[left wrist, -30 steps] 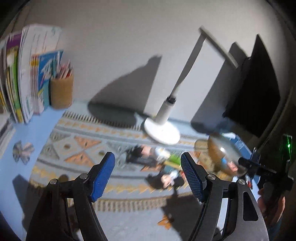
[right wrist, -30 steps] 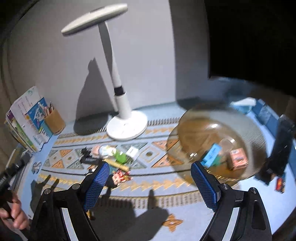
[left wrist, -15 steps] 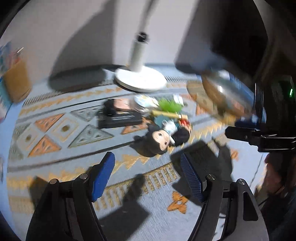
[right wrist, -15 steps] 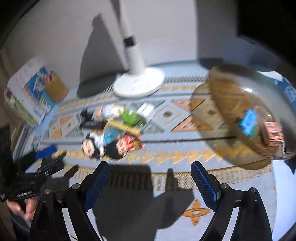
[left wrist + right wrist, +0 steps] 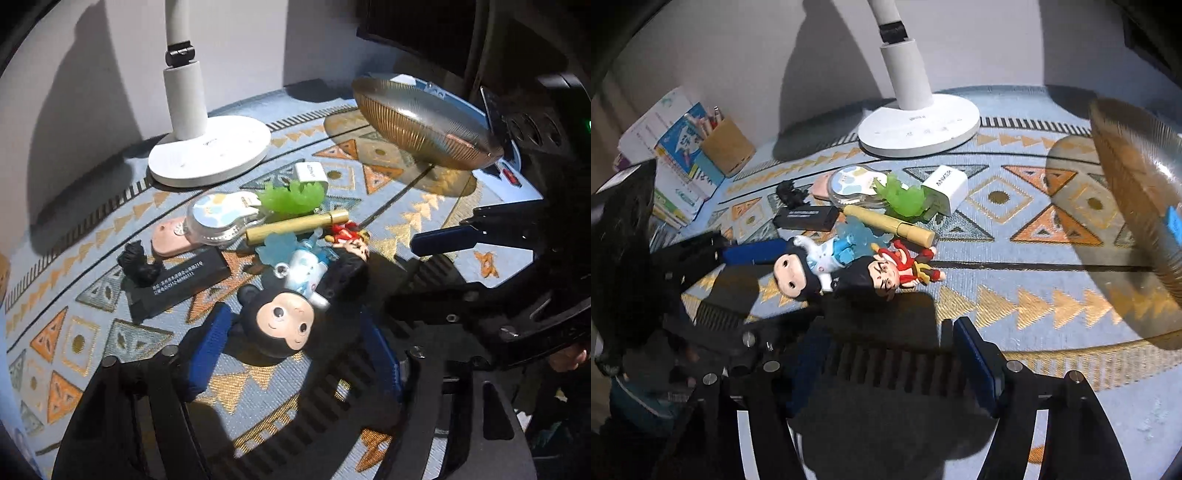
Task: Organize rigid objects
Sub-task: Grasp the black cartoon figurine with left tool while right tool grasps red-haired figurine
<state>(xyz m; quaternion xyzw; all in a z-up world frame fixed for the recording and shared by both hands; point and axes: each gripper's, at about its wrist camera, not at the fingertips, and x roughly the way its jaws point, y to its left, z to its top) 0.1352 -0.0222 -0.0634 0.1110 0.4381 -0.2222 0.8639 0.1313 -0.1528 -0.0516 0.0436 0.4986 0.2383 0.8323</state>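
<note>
Grasp approach is the step in hand. Left gripper (image 5: 291, 343) is spread wide with its blue pads on either side of the black-eared figurine (image 5: 282, 323), which lies on the patterned mat (image 5: 92, 332) between the fingers; neither pad appears to touch it yet. Right gripper (image 5: 886, 354) is also released and holds nothing; the red figurine (image 5: 901, 273) lies just ahead of its fingers.

Procedure, judged from this position:
1. Centre the round head between the left pads before closing, so that it does not roll out sideways.
2. Close on the head, not on the pale blue body beyond it, which touches the red figurine and a translucent blue piece (image 5: 277, 245).
3. Lift straight up to avoid dragging the gold tube (image 5: 295, 225) and green plastic piece (image 5: 291, 197) further ahead.
4. Carry toward the ribbed glass bowl (image 5: 417, 122), ahead and to the right, which appears to be the collecting place.
</note>
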